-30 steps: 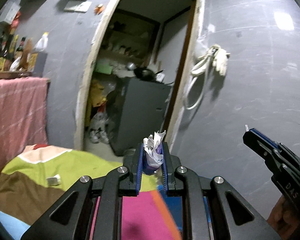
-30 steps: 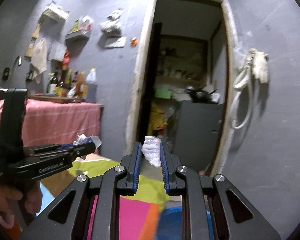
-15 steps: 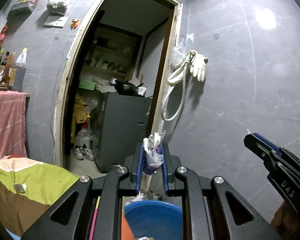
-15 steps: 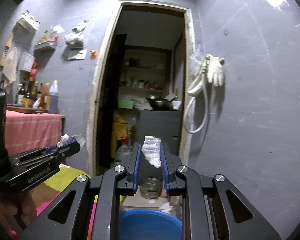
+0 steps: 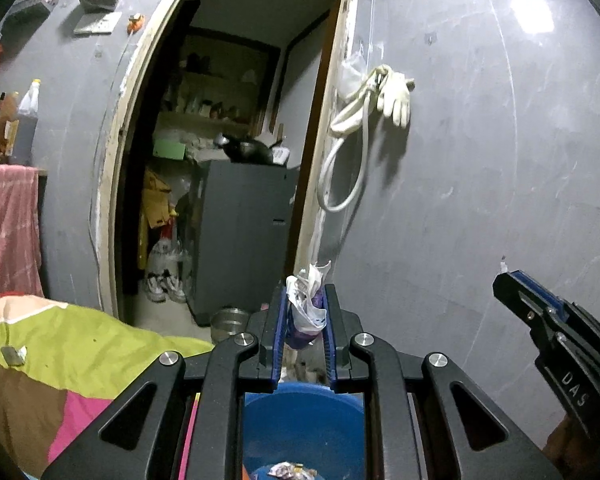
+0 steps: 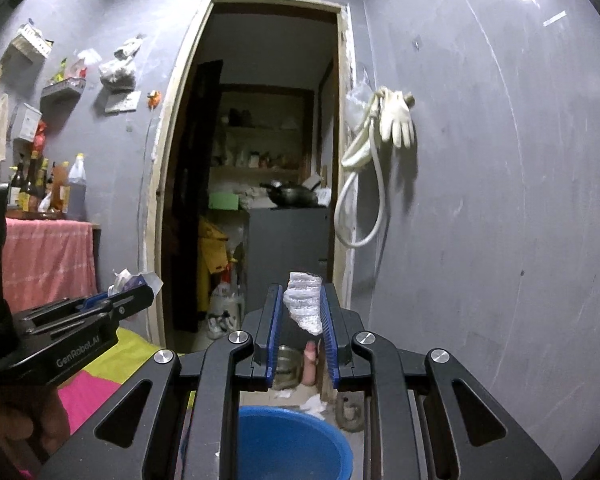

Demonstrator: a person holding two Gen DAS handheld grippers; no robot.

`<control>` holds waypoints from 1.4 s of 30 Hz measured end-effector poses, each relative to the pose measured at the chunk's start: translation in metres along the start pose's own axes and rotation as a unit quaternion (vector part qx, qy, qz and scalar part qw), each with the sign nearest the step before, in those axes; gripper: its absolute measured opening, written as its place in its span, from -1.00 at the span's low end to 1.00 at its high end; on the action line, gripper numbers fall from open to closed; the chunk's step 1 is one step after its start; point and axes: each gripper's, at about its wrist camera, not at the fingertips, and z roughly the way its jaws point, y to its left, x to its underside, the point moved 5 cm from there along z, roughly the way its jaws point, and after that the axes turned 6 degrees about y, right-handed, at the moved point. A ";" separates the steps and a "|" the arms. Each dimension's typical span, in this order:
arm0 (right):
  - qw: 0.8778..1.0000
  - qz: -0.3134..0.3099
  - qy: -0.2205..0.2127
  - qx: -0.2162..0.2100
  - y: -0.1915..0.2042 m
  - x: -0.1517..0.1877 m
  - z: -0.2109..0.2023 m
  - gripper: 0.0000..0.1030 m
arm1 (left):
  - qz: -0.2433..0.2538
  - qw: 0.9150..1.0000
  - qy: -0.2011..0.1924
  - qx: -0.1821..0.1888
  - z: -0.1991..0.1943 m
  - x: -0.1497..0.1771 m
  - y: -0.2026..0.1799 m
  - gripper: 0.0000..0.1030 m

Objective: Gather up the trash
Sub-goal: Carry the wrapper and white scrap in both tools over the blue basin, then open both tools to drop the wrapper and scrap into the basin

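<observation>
My left gripper is shut on a crumpled white and purple wrapper. Below it sits a blue bucket with some scraps at its bottom. My right gripper is shut on a white scrap of bubbled plastic, above and behind the blue bucket. The right gripper shows at the right edge of the left wrist view. At the left of the right wrist view, the left gripper holds its wrapper.
A bright patchwork cloth covers a surface at lower left, with a small scrap on it. An open doorway leads to a cluttered storeroom with a dark cabinet. A glove and hose hang on the grey wall. A metal bowl stands on the floor.
Both grippers moved right and a little down, off the patchwork cloth and over the blue bucket. Each stays shut on its scrap.
</observation>
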 end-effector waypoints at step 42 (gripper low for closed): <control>0.967 0.100 0.226 -0.067 -0.023 0.128 0.104 -0.41 | -0.056 0.965 0.255 0.001 0.114 0.102 0.029 -0.28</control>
